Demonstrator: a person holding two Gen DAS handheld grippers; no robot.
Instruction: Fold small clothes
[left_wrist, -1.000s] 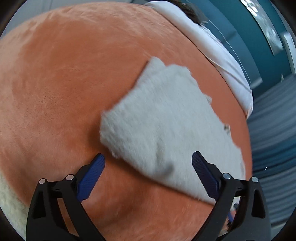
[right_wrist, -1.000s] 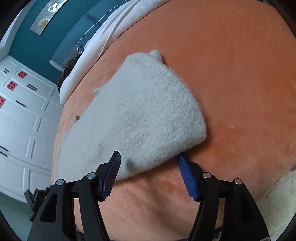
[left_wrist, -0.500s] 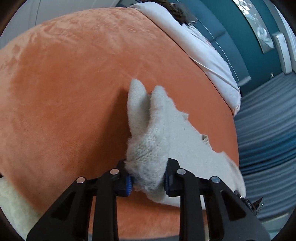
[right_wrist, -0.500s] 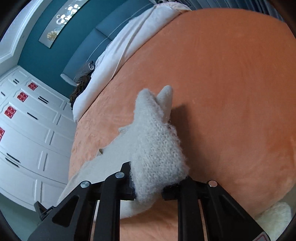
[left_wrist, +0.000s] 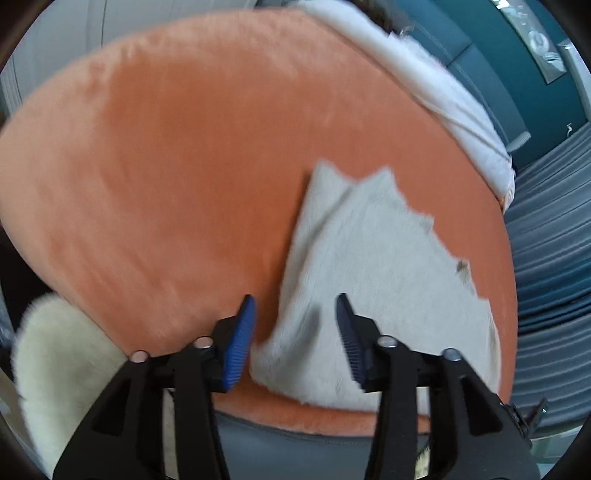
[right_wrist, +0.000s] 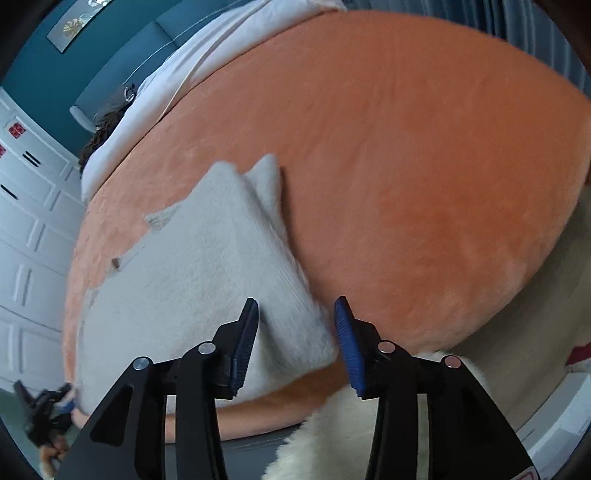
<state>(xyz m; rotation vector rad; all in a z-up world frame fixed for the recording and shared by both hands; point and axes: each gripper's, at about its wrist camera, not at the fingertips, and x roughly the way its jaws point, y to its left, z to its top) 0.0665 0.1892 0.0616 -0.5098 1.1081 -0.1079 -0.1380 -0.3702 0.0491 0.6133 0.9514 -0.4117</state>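
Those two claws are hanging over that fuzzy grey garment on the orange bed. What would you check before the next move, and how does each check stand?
1. Left claw free of the grey garment: ok, its jaws are opening and the pads do not pinch the knit.
2. Right claw free too: ok, jaws opening, cloth lies below them.
3. Garment fully on the orange bedspread: ok, though its near edge sits close to the bed's edge.
4. Fold neat and edges lined up: cannot tell, the pictures are blurred.
5. Cream fluffy rug clear of the garment: ok.
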